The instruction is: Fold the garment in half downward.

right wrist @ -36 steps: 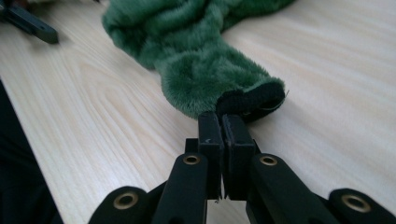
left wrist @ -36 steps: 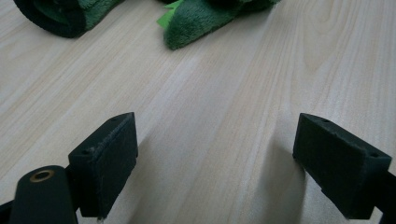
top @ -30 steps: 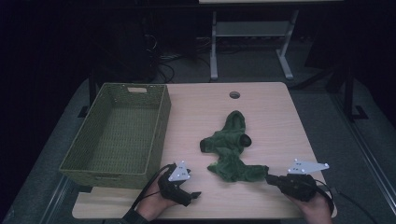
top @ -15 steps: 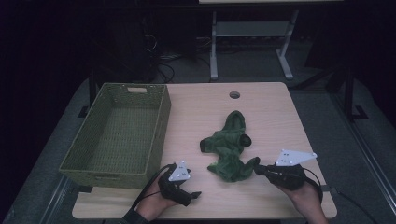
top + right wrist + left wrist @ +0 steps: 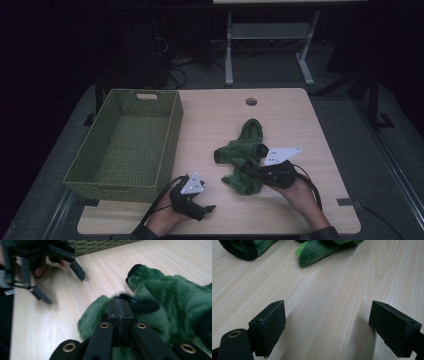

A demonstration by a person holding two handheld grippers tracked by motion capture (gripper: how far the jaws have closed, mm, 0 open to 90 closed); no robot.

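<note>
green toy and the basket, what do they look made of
Green toy: soft plush fabric, going by the short fuzzy pile in the right gripper view. Basket: looks like woven wicker or plastic weave in matte olive green, with a criss-cross texture; which one is unclear.

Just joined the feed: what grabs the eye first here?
A crumpled dark green plush garment lies mid-table on the pale wooden table, with the right gripper shut on its near edge. To the left sits an empty olive woven basket; the left gripper rests open on bare wood.
</note>
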